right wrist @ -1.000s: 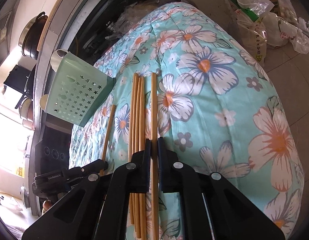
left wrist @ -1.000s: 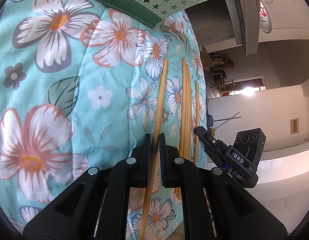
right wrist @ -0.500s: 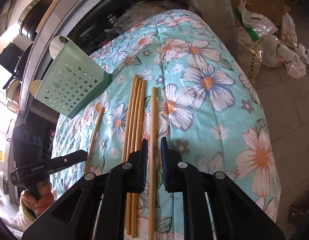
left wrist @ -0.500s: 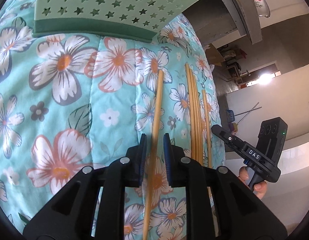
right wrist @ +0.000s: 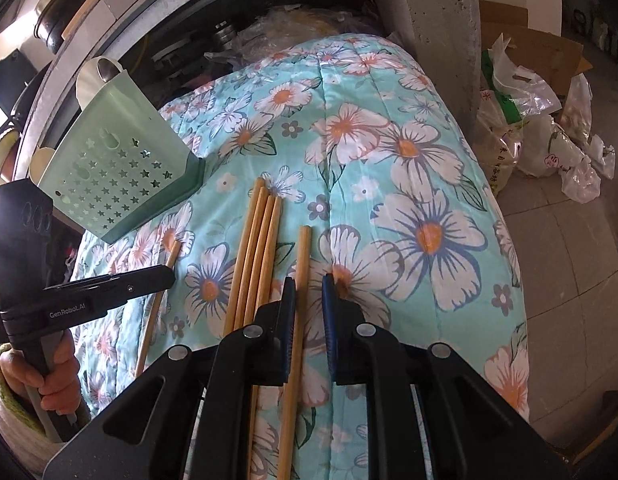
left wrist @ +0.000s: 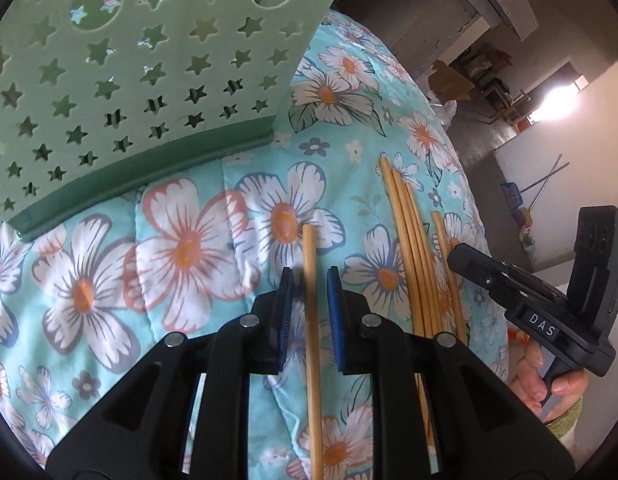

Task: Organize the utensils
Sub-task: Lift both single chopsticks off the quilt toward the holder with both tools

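Turquoise quilted cloth with white-and-orange flowers covers table. Pale green plastic utensil holder with star cut-outs stands near far left edge. Four thin bamboo chopsticks lie bunched mid-cloth. Left gripper — jaws just opened slightly, one single bamboo chopstick loose between them. Right gripper likewise: jaws just parted, another lone chopstick in gap — not pinched.

Two wrist fisheyes look steeply down, close over a flowered quilt; both take in the green star-holed basket, at 11 o'clock from the left, 10 o'clock from the right, and the bamboo chopsticks.
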Demonstrator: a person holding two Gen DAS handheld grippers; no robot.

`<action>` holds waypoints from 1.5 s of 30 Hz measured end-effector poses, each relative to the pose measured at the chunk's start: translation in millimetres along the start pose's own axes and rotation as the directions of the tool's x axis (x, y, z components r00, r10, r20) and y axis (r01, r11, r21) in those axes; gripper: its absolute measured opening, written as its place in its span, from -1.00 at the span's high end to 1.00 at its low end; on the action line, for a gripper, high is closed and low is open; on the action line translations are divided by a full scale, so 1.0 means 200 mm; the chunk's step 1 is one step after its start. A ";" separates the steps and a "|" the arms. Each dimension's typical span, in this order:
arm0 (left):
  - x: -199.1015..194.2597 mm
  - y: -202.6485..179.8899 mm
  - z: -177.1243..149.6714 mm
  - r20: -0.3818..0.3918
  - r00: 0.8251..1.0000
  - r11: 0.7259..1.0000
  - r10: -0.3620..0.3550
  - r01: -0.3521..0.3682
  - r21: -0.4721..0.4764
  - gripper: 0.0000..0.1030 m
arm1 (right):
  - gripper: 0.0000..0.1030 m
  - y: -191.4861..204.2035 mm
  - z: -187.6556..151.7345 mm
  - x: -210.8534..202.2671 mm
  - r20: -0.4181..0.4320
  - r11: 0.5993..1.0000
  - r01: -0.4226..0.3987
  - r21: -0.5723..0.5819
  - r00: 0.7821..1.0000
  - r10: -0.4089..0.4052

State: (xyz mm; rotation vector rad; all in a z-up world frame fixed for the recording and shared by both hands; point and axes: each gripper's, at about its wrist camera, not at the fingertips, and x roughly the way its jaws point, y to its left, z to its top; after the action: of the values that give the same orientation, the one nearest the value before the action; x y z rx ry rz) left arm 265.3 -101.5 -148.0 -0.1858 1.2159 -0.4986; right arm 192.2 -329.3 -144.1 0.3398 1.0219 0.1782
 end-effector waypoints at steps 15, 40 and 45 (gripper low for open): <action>0.09 -0.08 0.05 -0.006 0.996 0.995 0.087 -0.087 0.055 0.84 | 0.82 0.02 0.06 0.10 -0.022 1.000 0.014 -0.004 1.000 -0.014; -0.69 -0.04 -0.10 0.233 0.971 0.998 -0.058 0.051 0.037 0.89 | 0.86 0.21 0.05 -0.49 0.179 0.995 -0.086 -0.045 0.980 0.093; -0.92 0.01 -0.14 0.284 0.956 0.997 -0.080 0.073 0.036 0.89 | 0.86 0.32 0.07 -0.64 0.221 0.986 -0.139 -0.095 0.962 0.157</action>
State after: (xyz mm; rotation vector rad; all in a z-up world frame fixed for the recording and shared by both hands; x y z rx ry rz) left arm 191.6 -11.6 -1.8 -0.2752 0.9226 -0.5343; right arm 139.2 -311.5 -11.6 0.3566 0.7599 0.3069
